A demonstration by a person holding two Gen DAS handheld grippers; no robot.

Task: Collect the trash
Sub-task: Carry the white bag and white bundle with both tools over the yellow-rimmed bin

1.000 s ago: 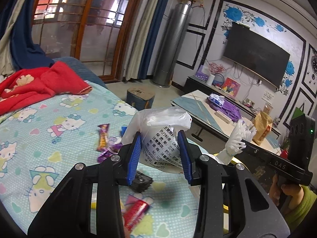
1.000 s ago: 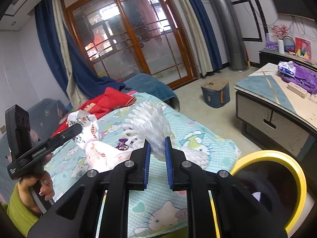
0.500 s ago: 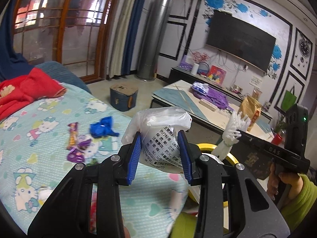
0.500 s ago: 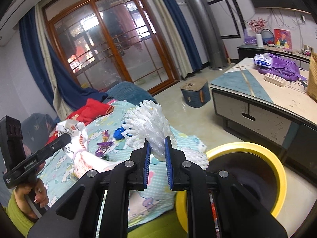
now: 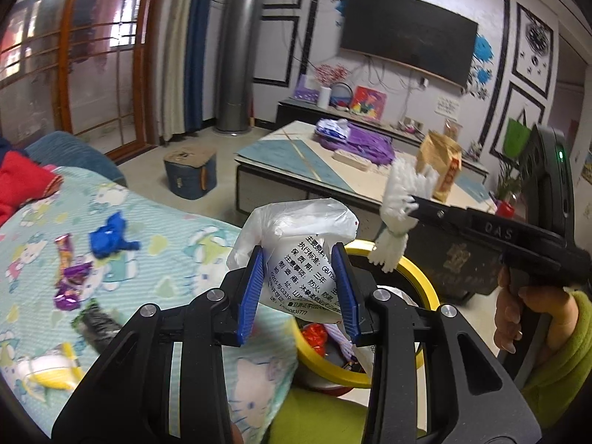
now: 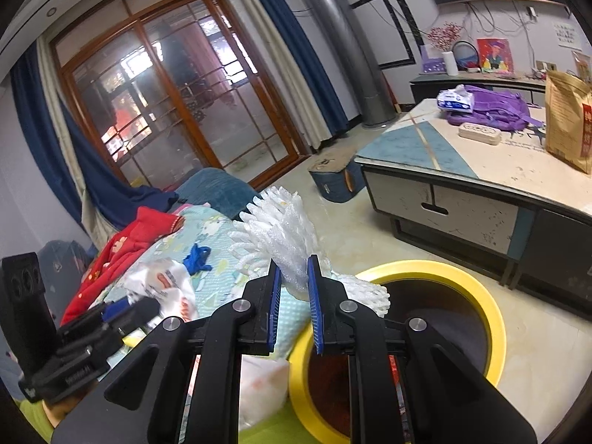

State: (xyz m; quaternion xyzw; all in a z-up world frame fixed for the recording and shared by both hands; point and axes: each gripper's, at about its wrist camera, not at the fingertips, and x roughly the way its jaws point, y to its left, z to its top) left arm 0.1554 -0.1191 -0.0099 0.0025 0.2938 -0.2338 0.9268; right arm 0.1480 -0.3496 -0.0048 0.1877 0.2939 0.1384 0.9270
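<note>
Presently, a light, crumpled white printed plastic bag [image 5: 296, 244] and soft white foam fruit netting [image 6: 285, 236] are pinched by left and right jaws above the yellow-rimmed bin [image 6: 492, 318].

Glossy plastic bag [image 5: 296, 233], foam netting [image 6: 285, 236]

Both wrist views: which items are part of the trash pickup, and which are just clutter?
In the job:
- printed plastic bag, clamped in left gripper
- white foam net, clamped in right gripper
- yellow-rimmed bin
- blue scrap and purple wrappers on the bed

Lying about:
- red blanket
- purple backpack
- brown paper bag
- TV
</note>
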